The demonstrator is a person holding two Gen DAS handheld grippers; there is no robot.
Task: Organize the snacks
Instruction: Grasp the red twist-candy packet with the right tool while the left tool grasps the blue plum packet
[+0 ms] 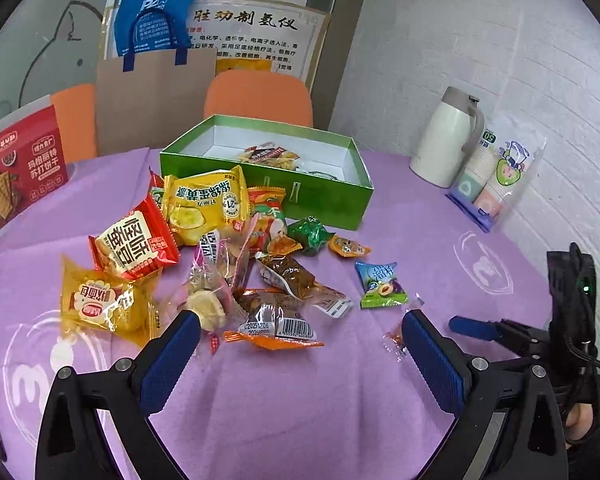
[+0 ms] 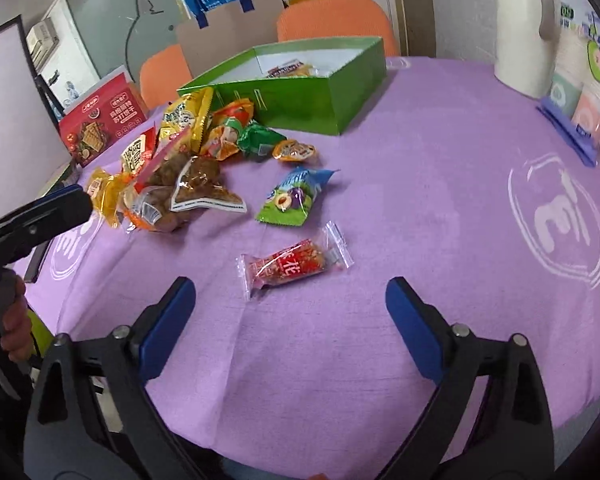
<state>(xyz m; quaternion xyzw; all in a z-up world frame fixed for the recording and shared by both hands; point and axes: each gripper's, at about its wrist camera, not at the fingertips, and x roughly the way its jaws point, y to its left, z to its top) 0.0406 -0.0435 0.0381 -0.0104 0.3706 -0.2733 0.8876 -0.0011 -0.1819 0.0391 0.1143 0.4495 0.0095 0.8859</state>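
Both tools are held wide apart and empty above the purple-covered surface (image 2: pixel 420 208). The left tool (image 1: pixel 300 344) is poised just before the heap of snack packets (image 1: pixel 204 256), which is piled in front of the open green box (image 1: pixel 268 172), where a few packets are already seen. The right tool (image 2: pixel 290 300) is set near a red clear-wrapped snack (image 2: pixel 292 266), lying apart beside a blue-green plum candy pack (image 2: pixel 294 196).
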